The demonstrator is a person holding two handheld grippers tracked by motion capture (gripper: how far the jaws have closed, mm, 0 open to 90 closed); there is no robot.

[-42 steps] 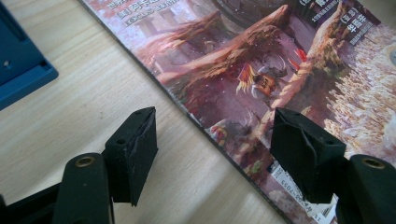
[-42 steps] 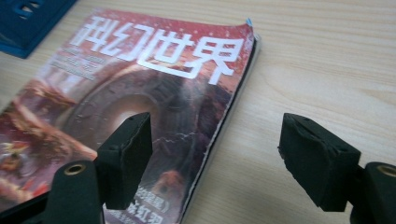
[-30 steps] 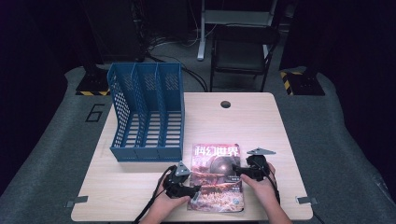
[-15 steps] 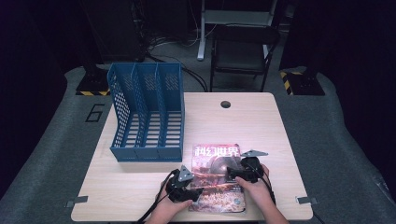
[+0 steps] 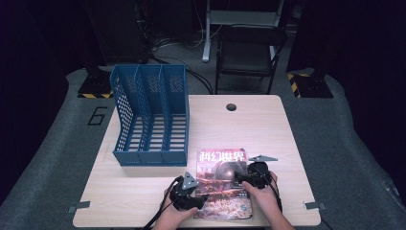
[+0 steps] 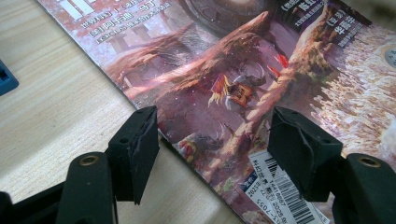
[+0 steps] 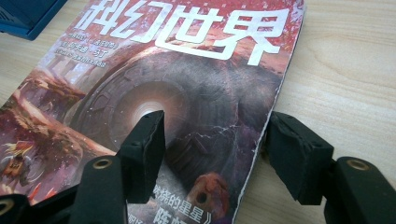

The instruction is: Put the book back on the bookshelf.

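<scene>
Magazine flat on near counter. Left tool released, straddling left edge. Right tool just closing, unclenched, straddling right edge.

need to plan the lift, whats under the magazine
The magazine lies flat on the wooden table; bare wood shows along its edges. Whatever is beneath its cover is hidden.

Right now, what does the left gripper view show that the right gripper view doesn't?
Left gripper view: the magazine's near left edge between open jaws of the left gripper, and a barcode sticker. Right gripper view: the big white title and the magazine's right edge between the right gripper's open jaws, which have just been closing. Both: the cover, wooden table, a blue file rack corner.
</scene>
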